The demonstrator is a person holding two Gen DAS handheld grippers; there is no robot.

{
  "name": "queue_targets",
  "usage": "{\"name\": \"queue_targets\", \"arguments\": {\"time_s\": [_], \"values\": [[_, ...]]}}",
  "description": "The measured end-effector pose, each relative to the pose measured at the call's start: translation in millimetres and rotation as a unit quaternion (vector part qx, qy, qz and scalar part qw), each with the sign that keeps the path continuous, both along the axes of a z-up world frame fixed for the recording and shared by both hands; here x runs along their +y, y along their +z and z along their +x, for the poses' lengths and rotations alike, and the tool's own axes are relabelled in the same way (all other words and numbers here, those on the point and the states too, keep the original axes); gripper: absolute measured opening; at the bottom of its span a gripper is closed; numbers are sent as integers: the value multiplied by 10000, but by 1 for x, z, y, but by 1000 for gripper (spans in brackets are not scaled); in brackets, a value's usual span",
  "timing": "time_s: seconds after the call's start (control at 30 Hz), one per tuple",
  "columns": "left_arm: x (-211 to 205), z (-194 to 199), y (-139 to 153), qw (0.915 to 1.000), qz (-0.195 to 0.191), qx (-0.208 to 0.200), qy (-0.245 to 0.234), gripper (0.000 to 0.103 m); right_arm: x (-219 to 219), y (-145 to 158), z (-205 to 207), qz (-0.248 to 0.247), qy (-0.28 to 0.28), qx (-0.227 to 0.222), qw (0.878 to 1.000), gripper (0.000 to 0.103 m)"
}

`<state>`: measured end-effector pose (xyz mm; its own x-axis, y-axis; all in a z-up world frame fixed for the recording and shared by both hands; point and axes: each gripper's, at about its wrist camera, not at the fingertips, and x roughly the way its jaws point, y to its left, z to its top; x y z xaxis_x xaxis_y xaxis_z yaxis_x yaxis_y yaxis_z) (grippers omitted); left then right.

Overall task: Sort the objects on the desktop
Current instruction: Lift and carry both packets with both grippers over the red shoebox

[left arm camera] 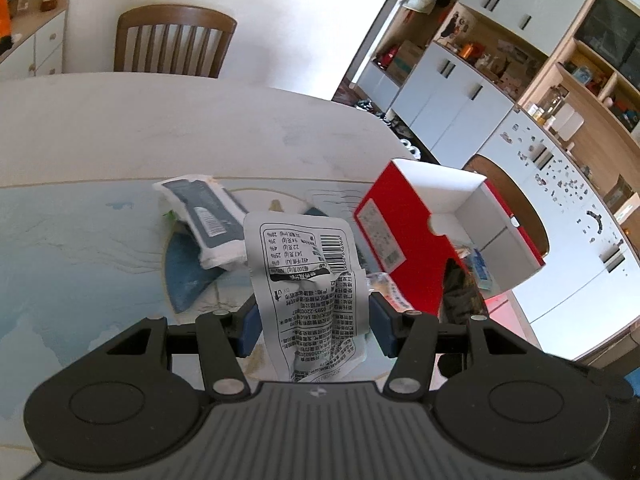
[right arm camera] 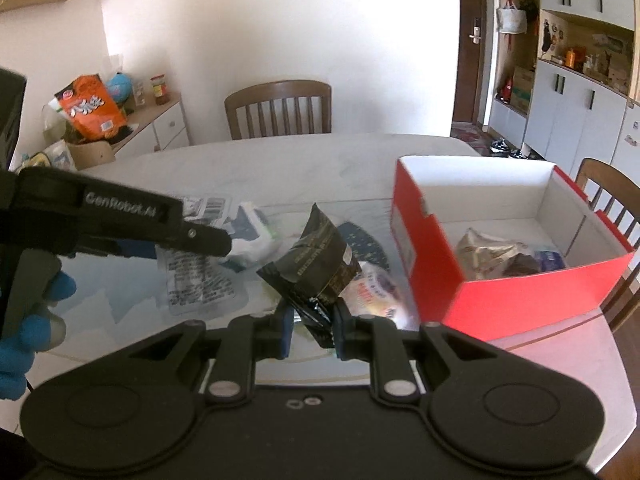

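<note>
Your left gripper (left arm camera: 312,320) holds a crinkly silver-white packet (left arm camera: 308,280) covered in small black print. It sticks up between the two blue pads (left arm camera: 249,326), which pinch it from both sides, about half closed. Your right gripper (right arm camera: 310,330) is squeezed tight on the bottom corner of a shiny black packet (right arm camera: 316,260), which stands up above the fingers, puffy and wrinkled. Just to the right sits the red cardboard box (right arm camera: 520,292), open on top, white inside, with a few wrapped snacks in it. More soft packets lie on the smooth glass table (right arm camera: 120,300).
</note>
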<state>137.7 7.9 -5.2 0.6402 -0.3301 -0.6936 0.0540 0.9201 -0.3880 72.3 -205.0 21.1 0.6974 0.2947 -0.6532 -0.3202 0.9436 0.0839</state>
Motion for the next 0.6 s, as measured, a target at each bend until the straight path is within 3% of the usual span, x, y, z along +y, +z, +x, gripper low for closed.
{"name": "queue_targets", "arguments": {"time_s": [0.6], "values": [[-75,15,21,9998,32,-131,-176,55,-100,16,41,10,-78,-157,9998,19]]}}
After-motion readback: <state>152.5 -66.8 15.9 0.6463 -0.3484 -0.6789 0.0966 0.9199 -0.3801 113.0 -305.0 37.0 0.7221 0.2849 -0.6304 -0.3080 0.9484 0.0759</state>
